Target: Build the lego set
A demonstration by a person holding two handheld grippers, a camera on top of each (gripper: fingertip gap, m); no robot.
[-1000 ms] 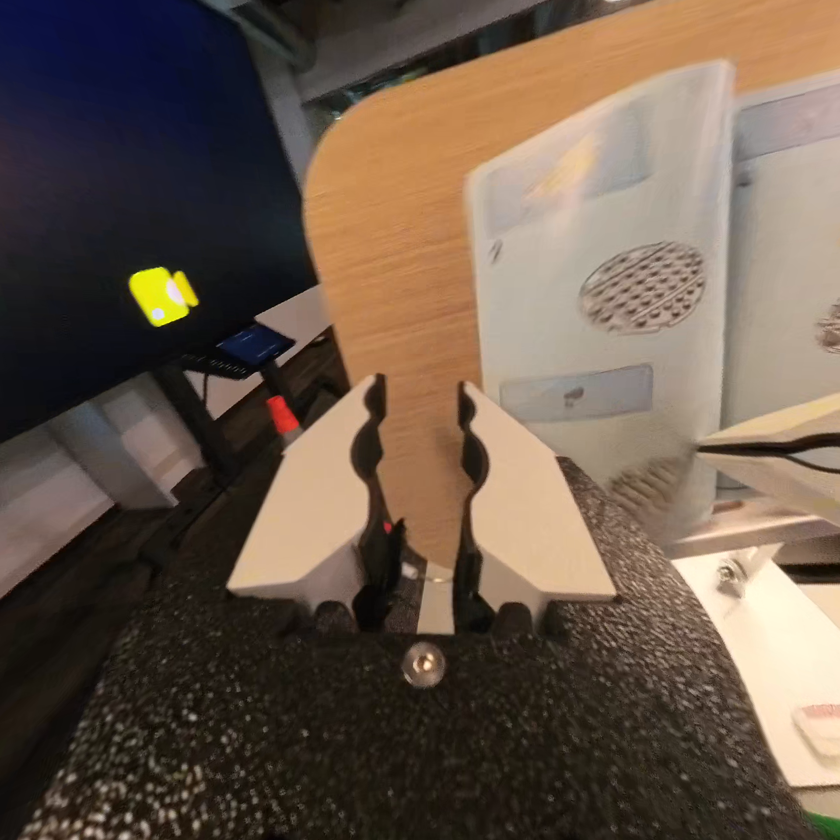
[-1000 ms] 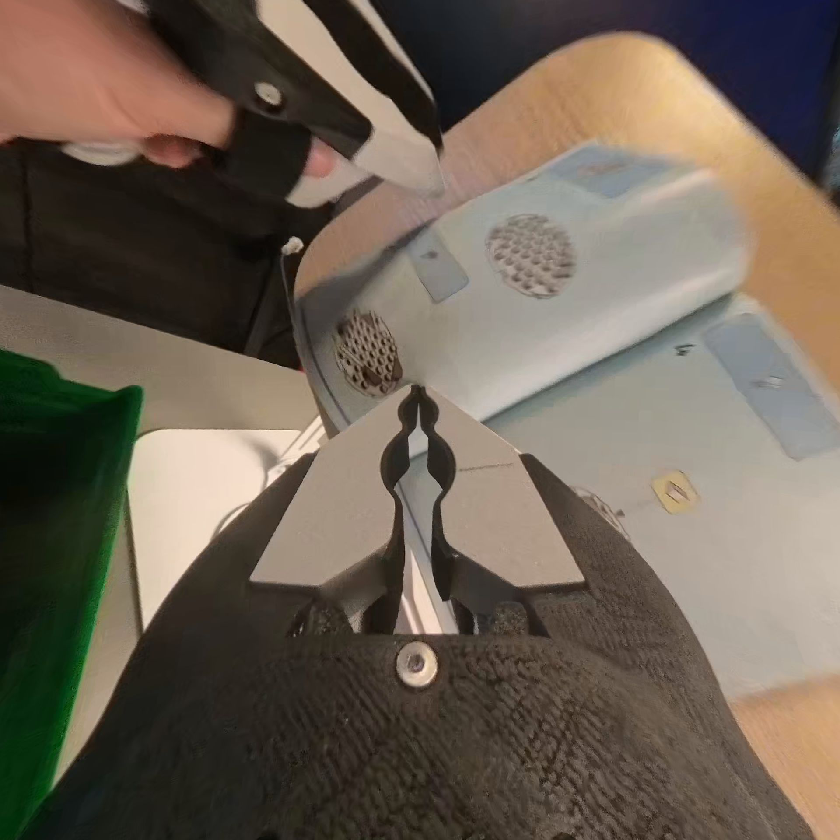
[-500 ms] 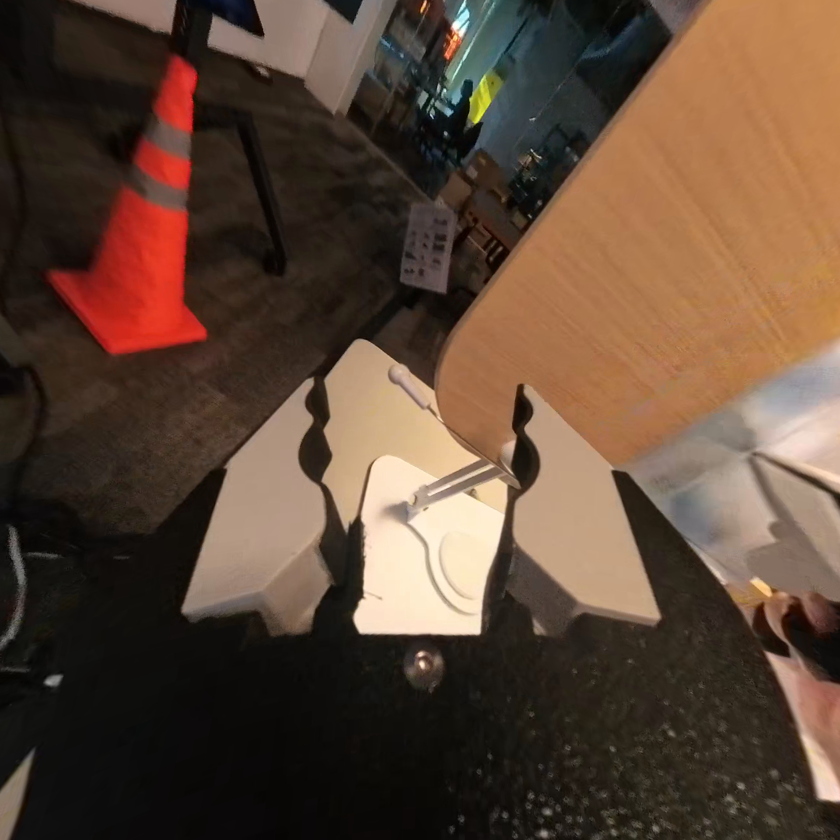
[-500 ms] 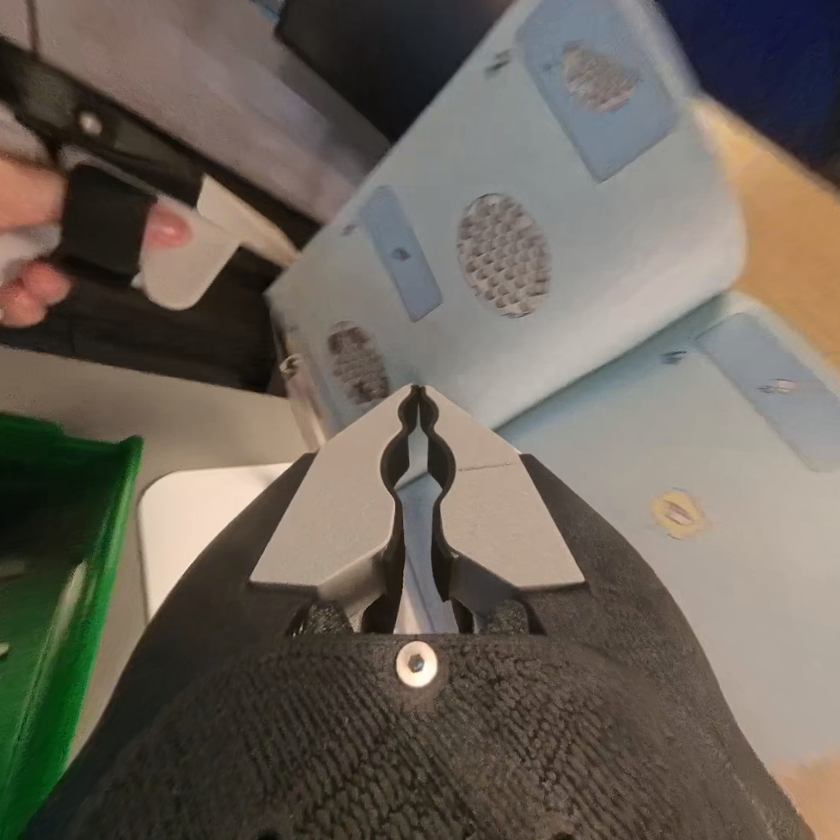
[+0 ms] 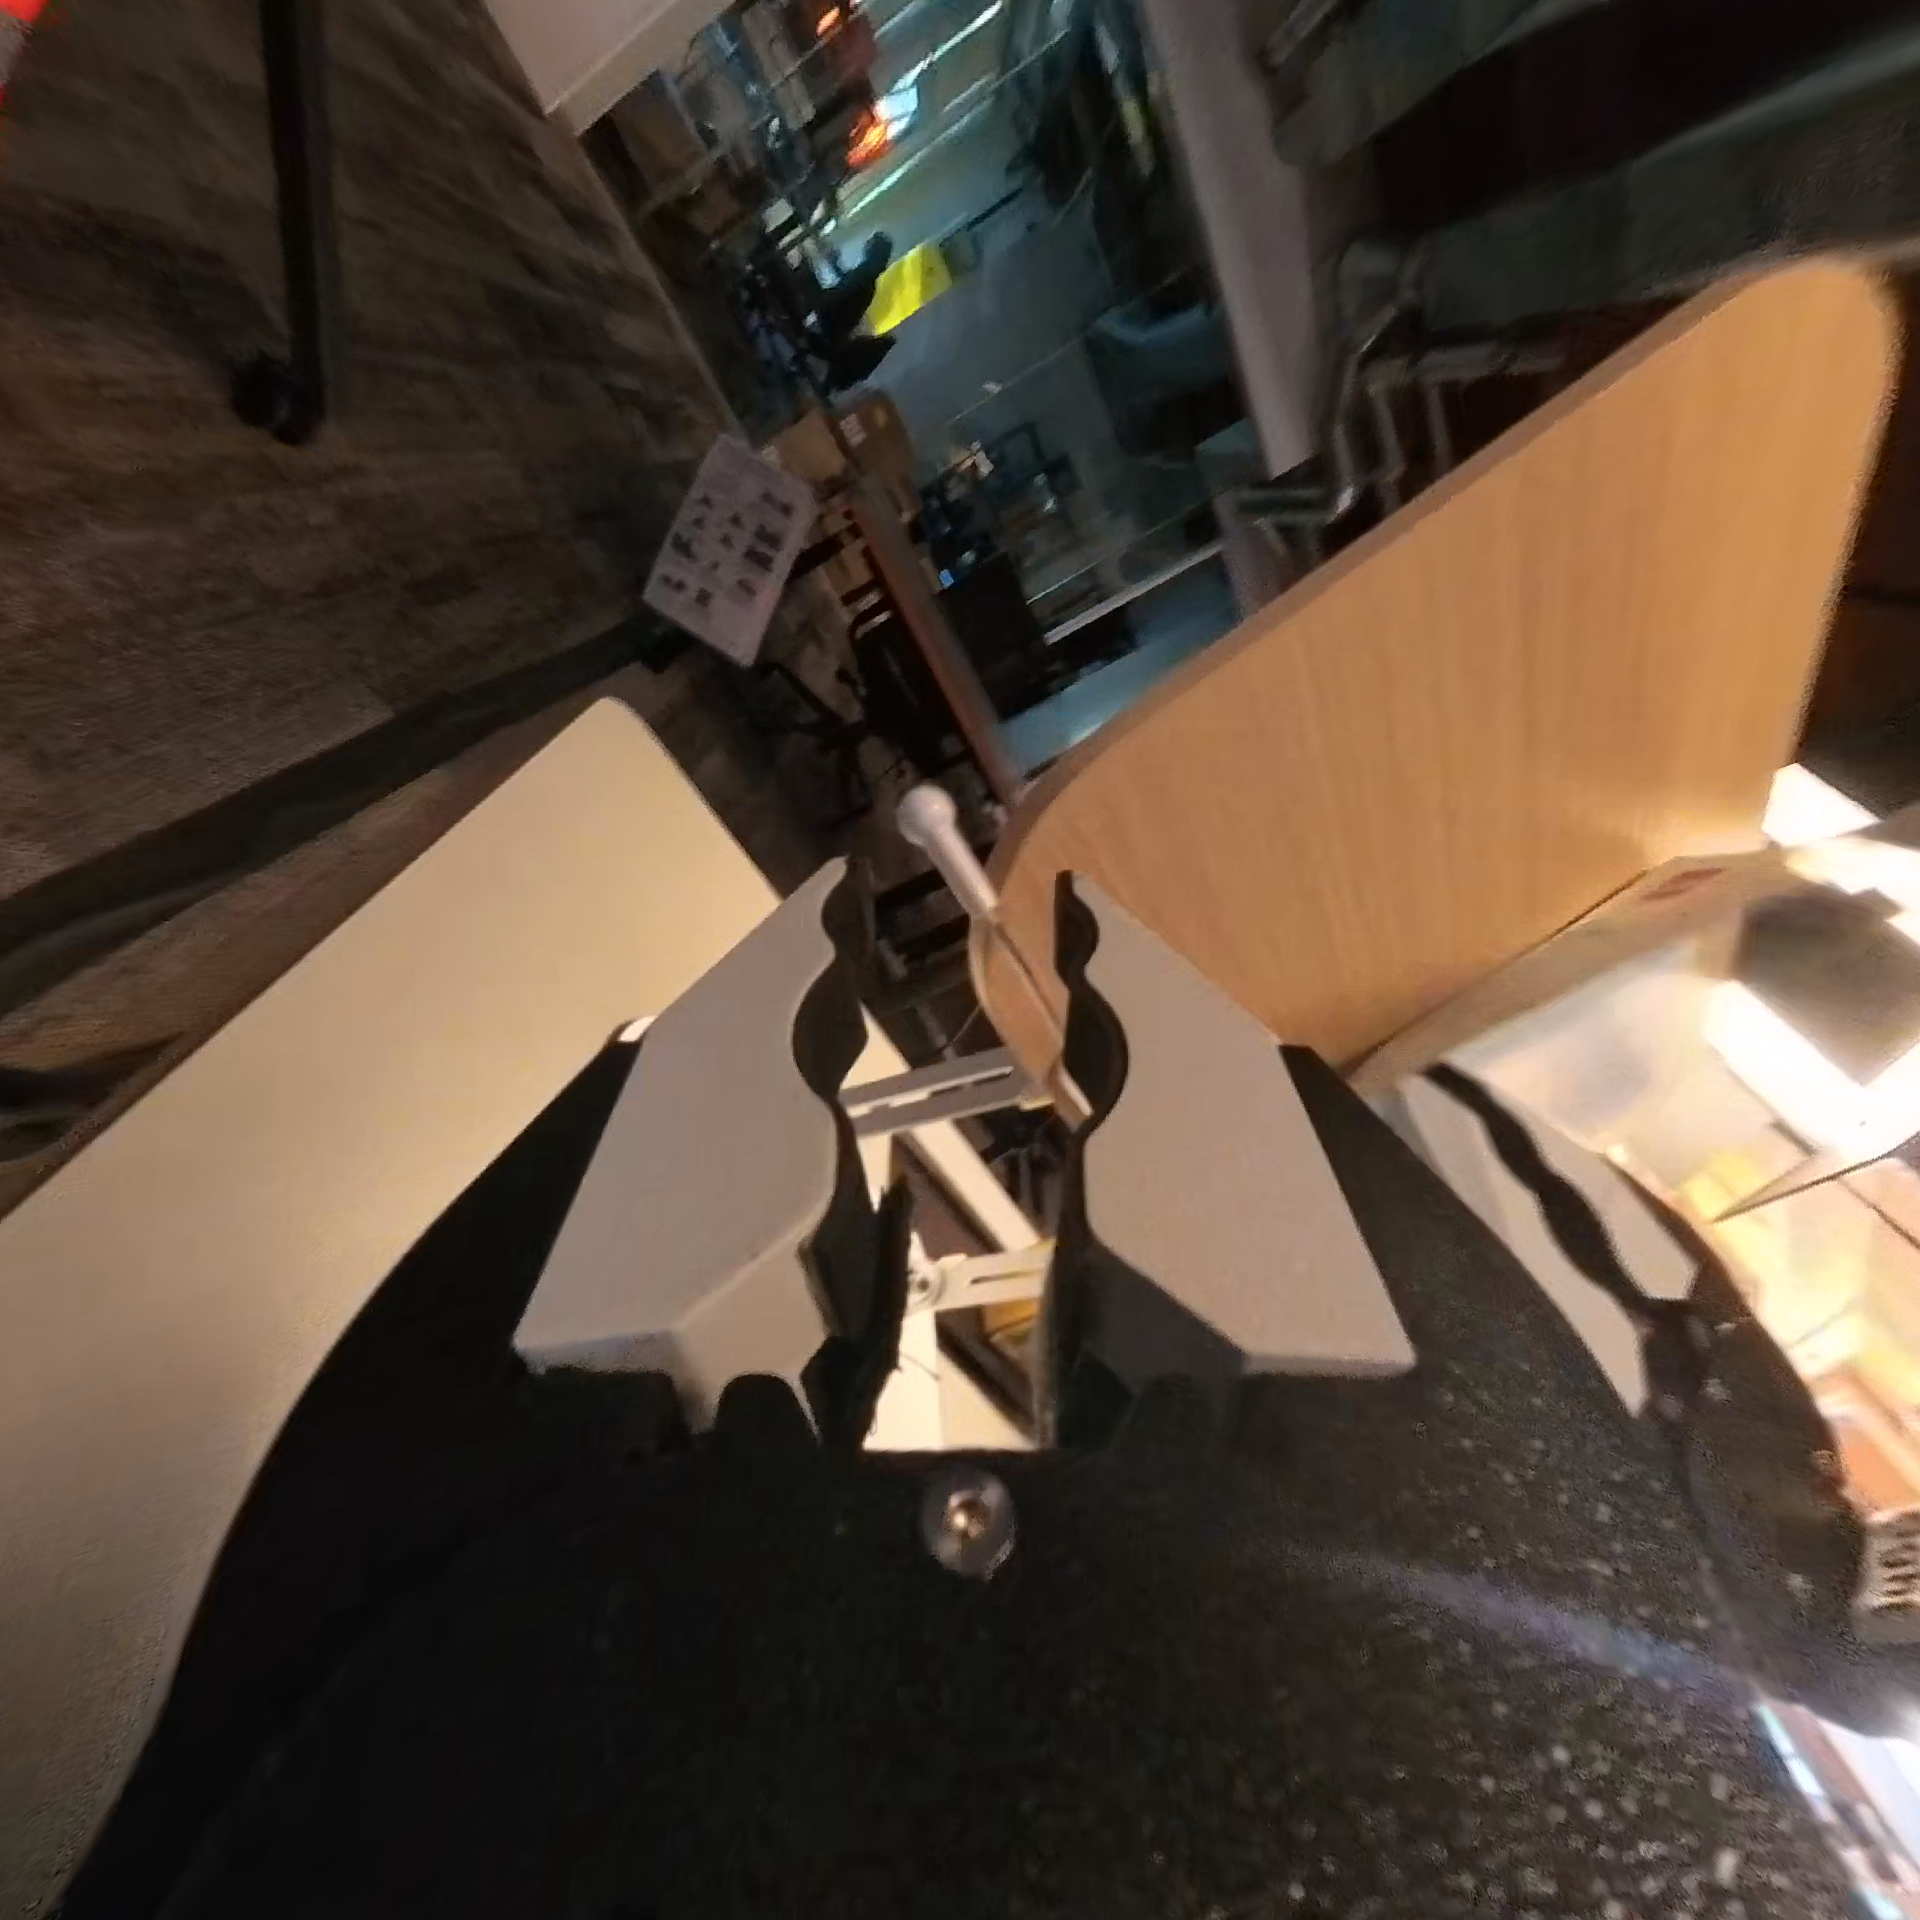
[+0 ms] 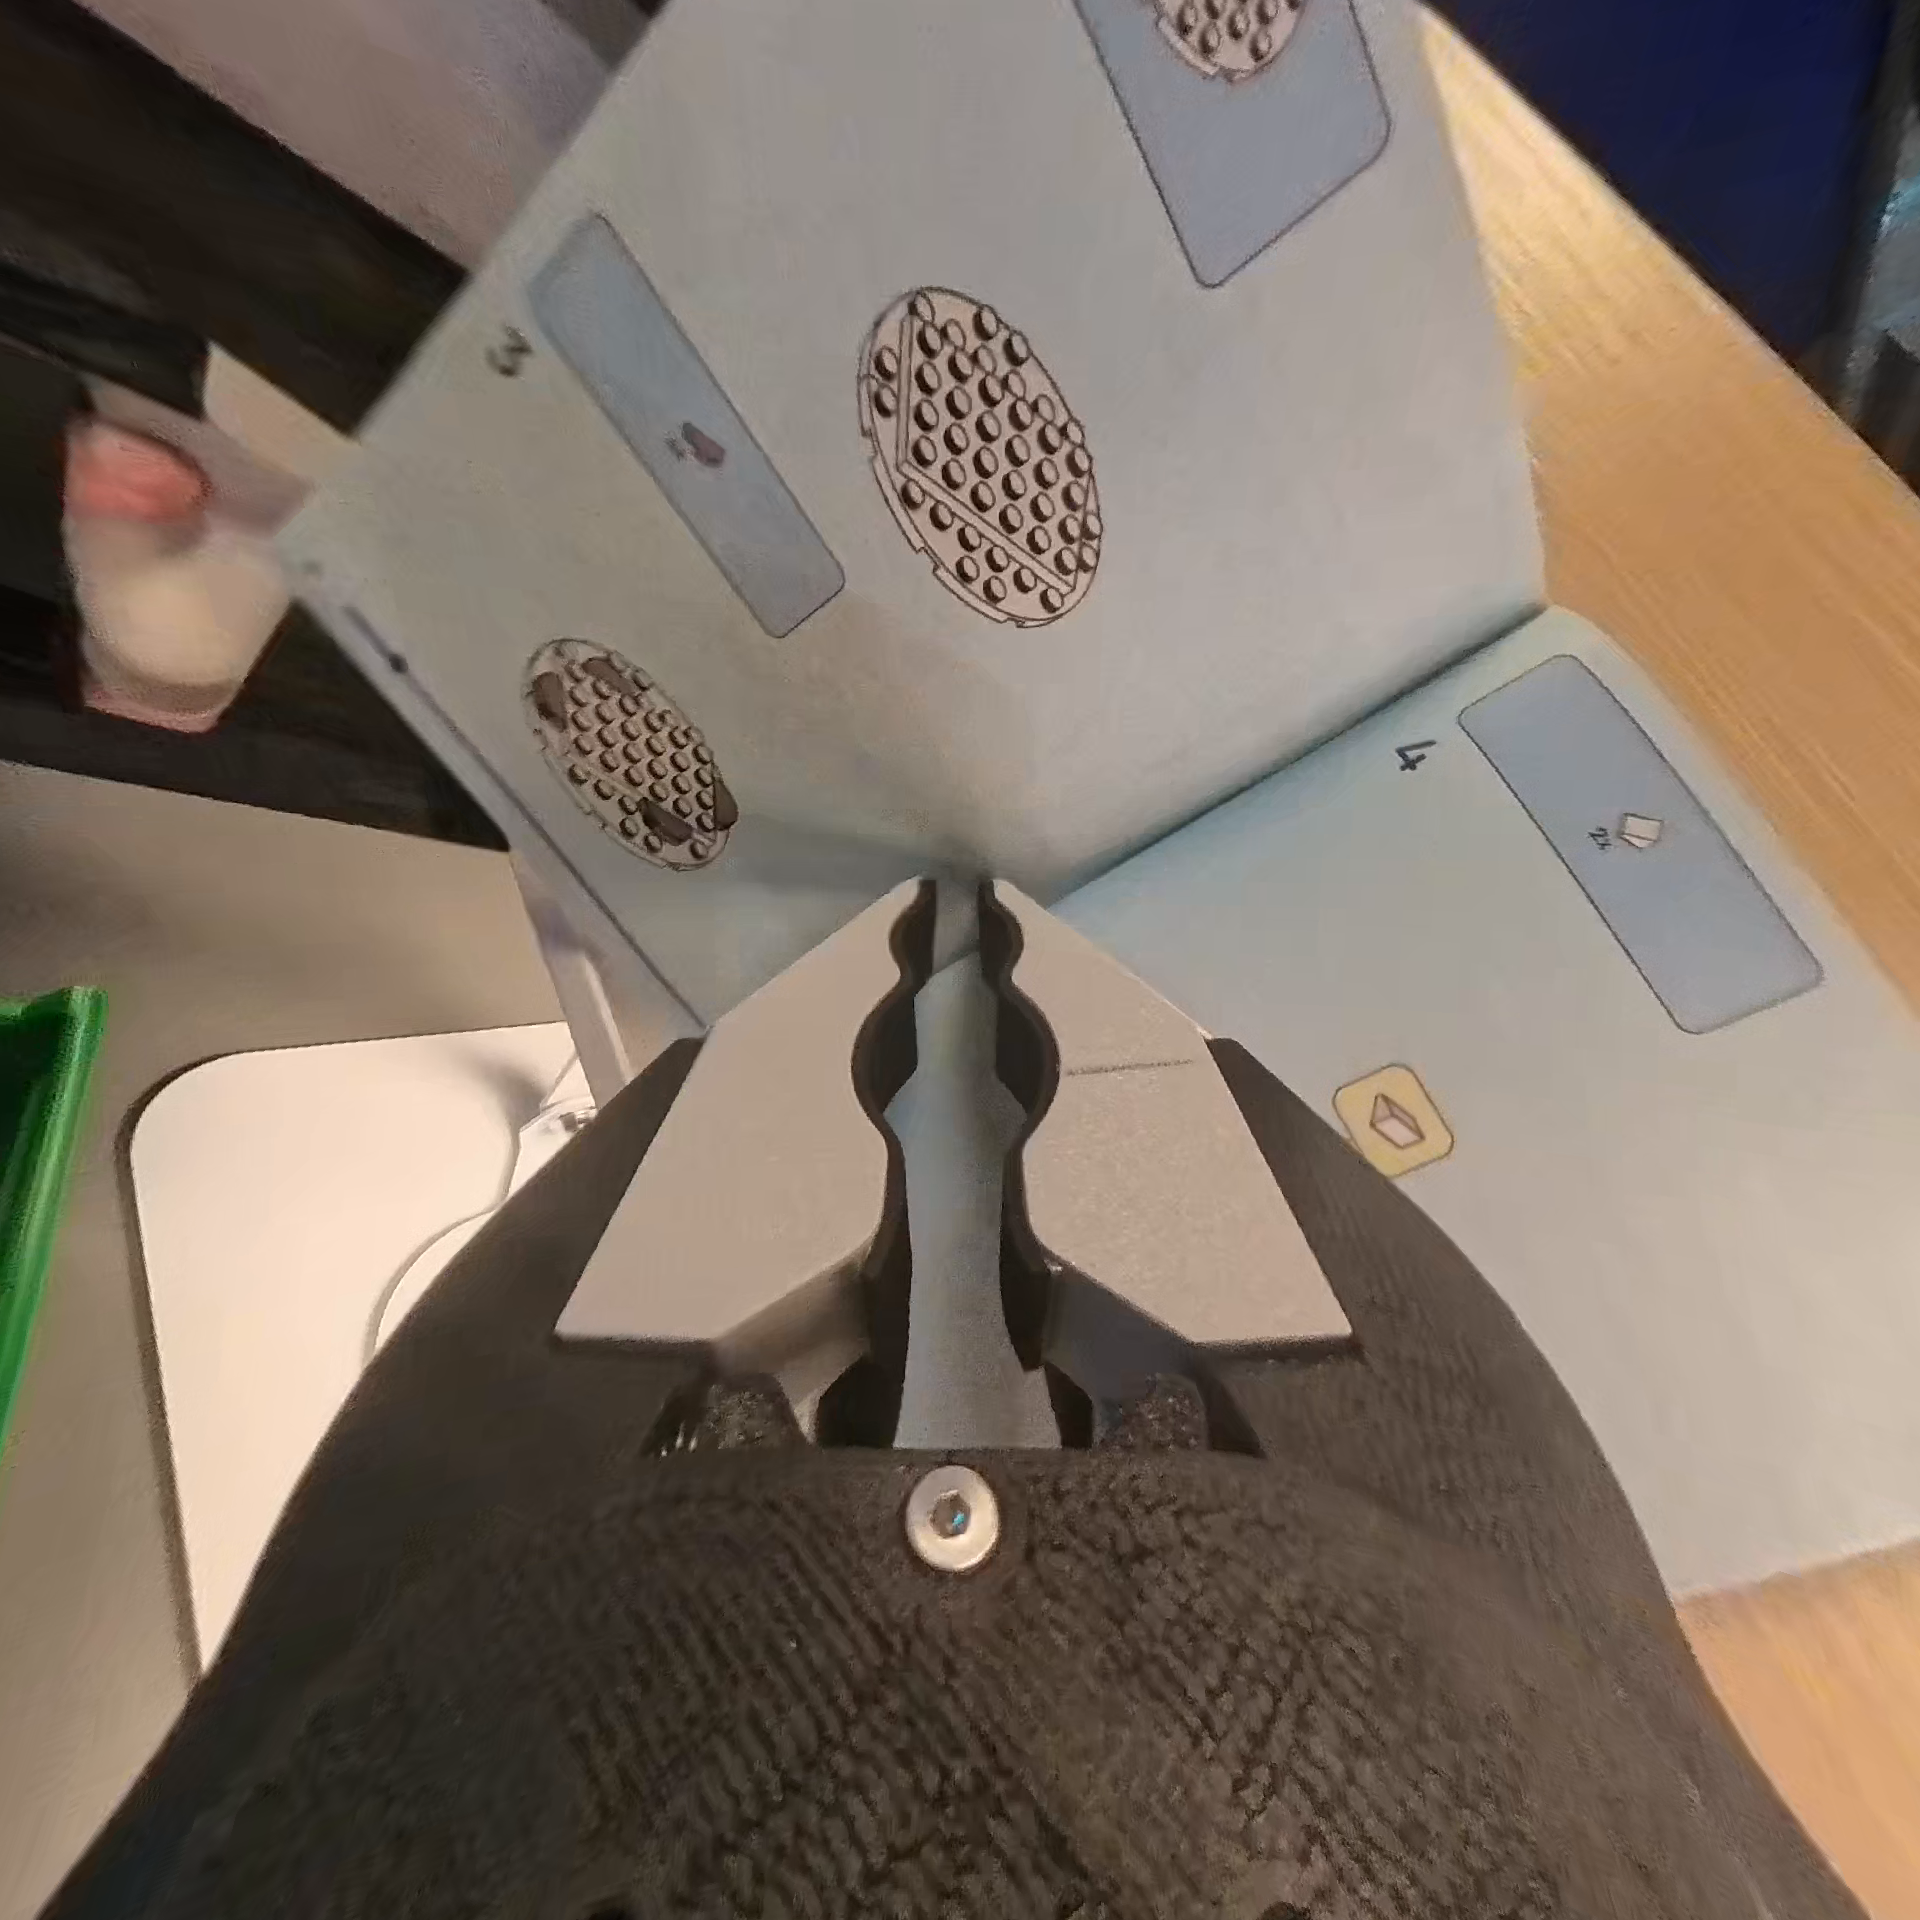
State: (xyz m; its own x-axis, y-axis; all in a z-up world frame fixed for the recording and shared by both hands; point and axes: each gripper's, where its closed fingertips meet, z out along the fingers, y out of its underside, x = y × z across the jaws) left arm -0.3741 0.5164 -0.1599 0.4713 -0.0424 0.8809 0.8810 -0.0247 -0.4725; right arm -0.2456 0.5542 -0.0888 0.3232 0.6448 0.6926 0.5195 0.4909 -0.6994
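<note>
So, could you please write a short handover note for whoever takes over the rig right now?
Right gripper: fingers shut on a page of the light blue instruction booklet, holding it lifted above the page that lies flat on the wooden table.
Left gripper: open and empty, pointing past the table's edge toward the floor, away from the booklet.
A green tray sits at the left edge of the right wrist view; its contents are not visible.
Done: the booklet is open to early build steps.
Left: finish turning the page, then all the building. No bricks or assembled parts are in view.
</note>
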